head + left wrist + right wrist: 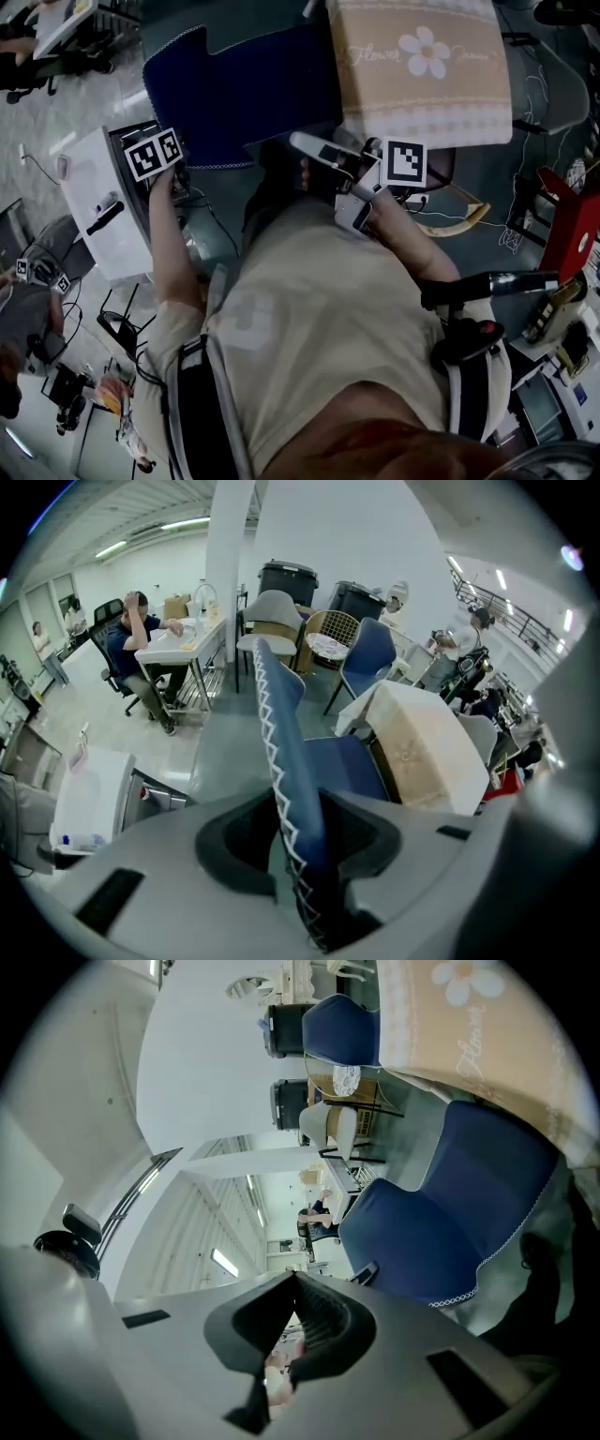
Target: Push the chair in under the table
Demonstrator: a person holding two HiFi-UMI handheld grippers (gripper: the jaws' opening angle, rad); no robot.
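Between the jaws of the left gripper runs the top edge of the blue chair back, white zigzag stitching showing, and the jaws are clamped on it, gripper angled steeply down. Right gripper has its jaws pressed together with nothing in them; it is held about level, chair off to the right of its view, no contact seen. Head view: chair sits just left of the cloth-covered worktop, beige cloth with a flower print, seat edge right at the hanging cloth; cannot tell if any of it is under. White cabinet stands on the floor left of the person, near the left gripper. Left gripper view background: more chairs, dark bins, and a person seated at a white table.
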